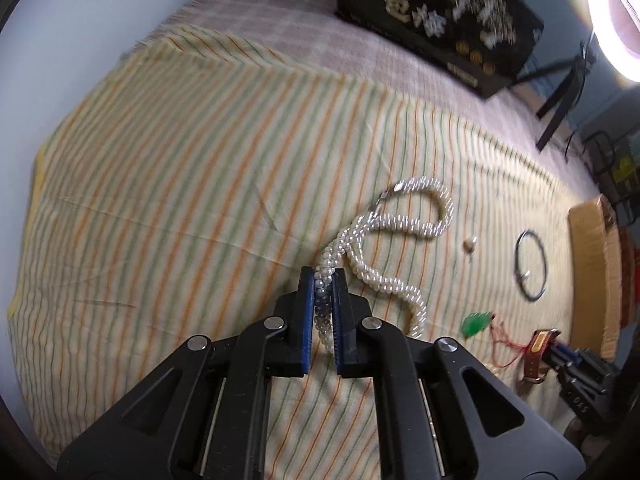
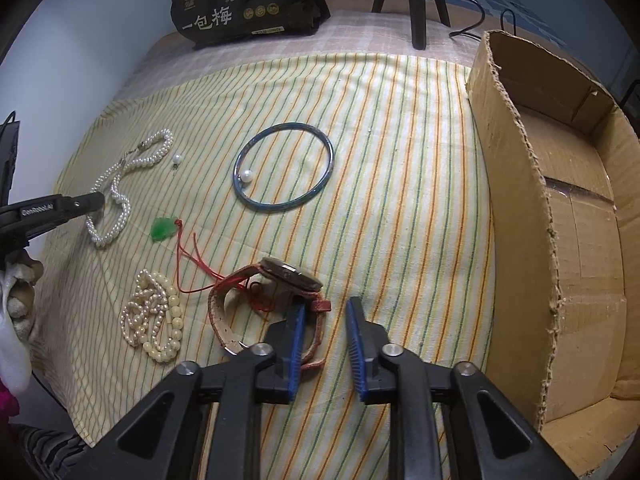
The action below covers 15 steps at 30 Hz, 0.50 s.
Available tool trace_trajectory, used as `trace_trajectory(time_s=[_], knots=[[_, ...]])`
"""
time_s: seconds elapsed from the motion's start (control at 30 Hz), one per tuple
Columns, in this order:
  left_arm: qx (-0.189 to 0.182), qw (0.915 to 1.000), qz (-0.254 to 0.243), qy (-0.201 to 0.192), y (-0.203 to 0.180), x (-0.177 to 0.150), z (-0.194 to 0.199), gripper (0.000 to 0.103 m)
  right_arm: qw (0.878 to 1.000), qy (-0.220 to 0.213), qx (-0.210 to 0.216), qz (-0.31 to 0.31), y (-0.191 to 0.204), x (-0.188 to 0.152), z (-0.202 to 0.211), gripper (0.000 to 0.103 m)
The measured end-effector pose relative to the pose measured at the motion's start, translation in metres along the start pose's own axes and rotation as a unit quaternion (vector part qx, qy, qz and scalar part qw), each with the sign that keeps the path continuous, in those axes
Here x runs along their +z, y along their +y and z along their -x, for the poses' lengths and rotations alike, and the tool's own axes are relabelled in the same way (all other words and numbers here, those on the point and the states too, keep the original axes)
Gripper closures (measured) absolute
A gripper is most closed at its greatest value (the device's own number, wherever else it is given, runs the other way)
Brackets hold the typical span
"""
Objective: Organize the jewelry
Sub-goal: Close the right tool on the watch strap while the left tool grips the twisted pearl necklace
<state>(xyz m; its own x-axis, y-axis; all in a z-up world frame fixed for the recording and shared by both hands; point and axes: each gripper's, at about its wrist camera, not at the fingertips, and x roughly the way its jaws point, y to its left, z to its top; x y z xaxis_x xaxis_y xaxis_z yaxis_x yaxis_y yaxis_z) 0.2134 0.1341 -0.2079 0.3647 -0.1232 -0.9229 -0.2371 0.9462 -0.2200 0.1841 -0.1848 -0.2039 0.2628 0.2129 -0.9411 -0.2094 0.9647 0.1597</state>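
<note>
Left wrist view: the left gripper pinches a white pearl rope, several twisted strands with a silver clasp; one part rises between the blue pads, the rest lies looped on the striped cloth. Beyond lie a loose pearl, a dark bangle and a green pendant.

Right wrist view: the right gripper is spread, holding nothing, its left finger just beside a red-strapped watch. A cardboard box stands to the right; cream beads lie heaped at the left.
</note>
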Motion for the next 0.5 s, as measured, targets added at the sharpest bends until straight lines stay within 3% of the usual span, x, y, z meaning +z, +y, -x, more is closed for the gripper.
trace_trajectory(time_s=[0.03,0.27,0.5], knots=[[-0.004,1.0,0.005,-0.007,0.003,0.001,0.006,0.097,1.0,-0.001,0.003,-0.003,-0.002,0.0,0.001,0.095],[-0.02,0.9984,0.015,-0.052,0.007,0.004,0.045,0.097,1.0,-0.013,0.012,-0.009,-0.007,-0.001,0.011,0.096],[-0.038,0.9948,0.0,-0.095,-0.01,0.004,0.086,0.097,0.998,-0.055,0.002,0.015,0.005,0.002,0.041,0.096]])
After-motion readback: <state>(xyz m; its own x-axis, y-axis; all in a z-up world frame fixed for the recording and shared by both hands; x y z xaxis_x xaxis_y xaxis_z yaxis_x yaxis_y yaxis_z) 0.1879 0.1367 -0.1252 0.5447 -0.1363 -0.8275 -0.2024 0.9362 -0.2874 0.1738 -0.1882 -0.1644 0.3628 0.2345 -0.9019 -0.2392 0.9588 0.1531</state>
